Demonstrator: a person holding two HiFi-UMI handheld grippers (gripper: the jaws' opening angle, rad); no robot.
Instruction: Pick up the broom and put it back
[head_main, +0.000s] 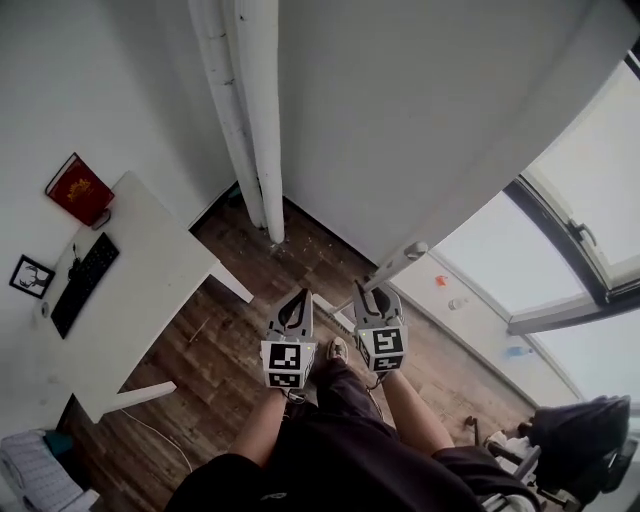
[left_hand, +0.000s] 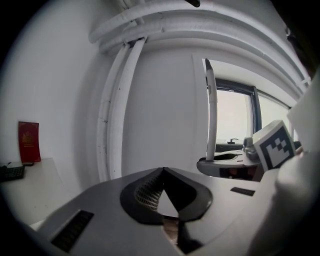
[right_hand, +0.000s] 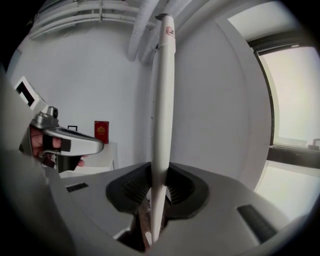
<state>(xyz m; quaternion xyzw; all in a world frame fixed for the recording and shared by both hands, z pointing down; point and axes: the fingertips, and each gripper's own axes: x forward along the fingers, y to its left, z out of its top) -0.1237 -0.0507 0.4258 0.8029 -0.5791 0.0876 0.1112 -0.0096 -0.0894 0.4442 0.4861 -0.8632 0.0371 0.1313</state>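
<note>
The right tool (right_hand: 159, 186) is clamped on the white broom handle (right_hand: 163, 90) (the pole stands upright between its pads). The left tool (left_hand: 162, 195), jaws pinched together on nothing, is just beside it over the wooden floor (head_main: 250, 330), with the white tabletop (head_main: 150, 270) further left.

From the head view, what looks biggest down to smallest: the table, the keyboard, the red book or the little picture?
1. table
2. keyboard and book, about alike
3. picture
</note>
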